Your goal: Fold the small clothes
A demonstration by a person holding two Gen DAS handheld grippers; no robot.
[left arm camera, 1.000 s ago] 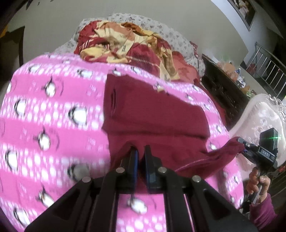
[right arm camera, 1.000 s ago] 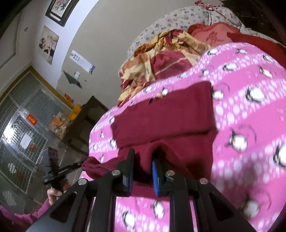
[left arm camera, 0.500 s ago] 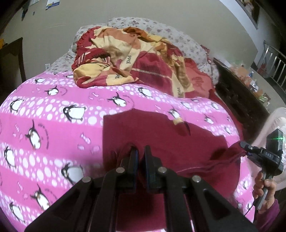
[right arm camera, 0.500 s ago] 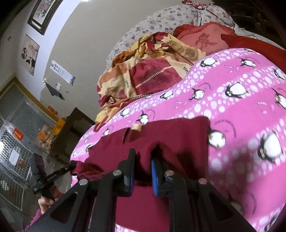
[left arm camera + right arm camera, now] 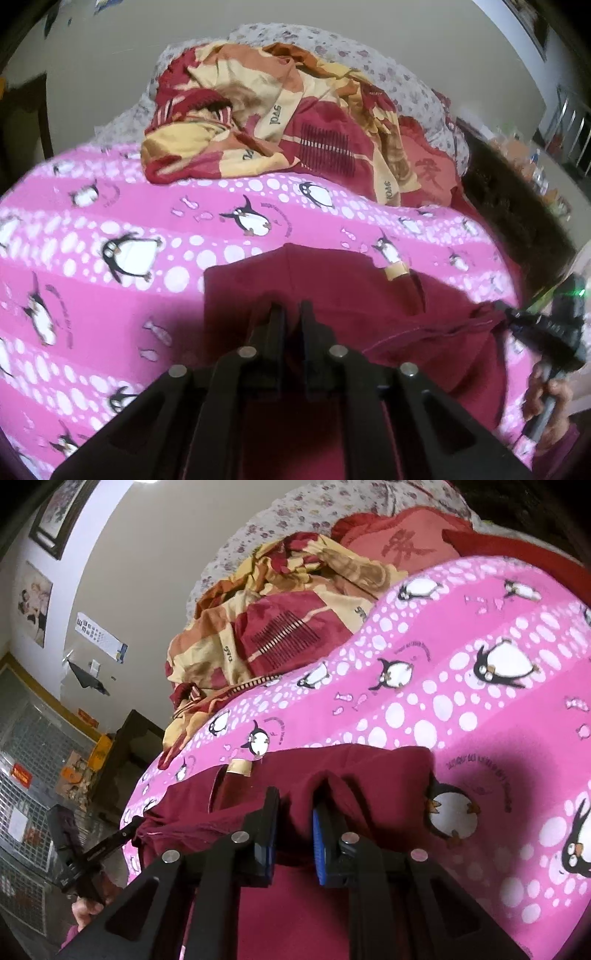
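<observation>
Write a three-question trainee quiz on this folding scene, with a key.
1. True or false: the right tool is shut on the maroon garment.
2. The garment lies on: A) a pink penguin blanket B) a wooden table C) a tiled floor.
3. Fill in: the crumpled red-and-yellow quilt lies ___ the garment, toward the wall.
Key: 1 true; 2 A; 3 beyond. The left tool grips it too.

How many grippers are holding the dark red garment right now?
2. The left gripper is shut on the dark red garment at its near left edge; the right gripper pinches a bunched fold at the near right edge. No other gripper shows.
</observation>
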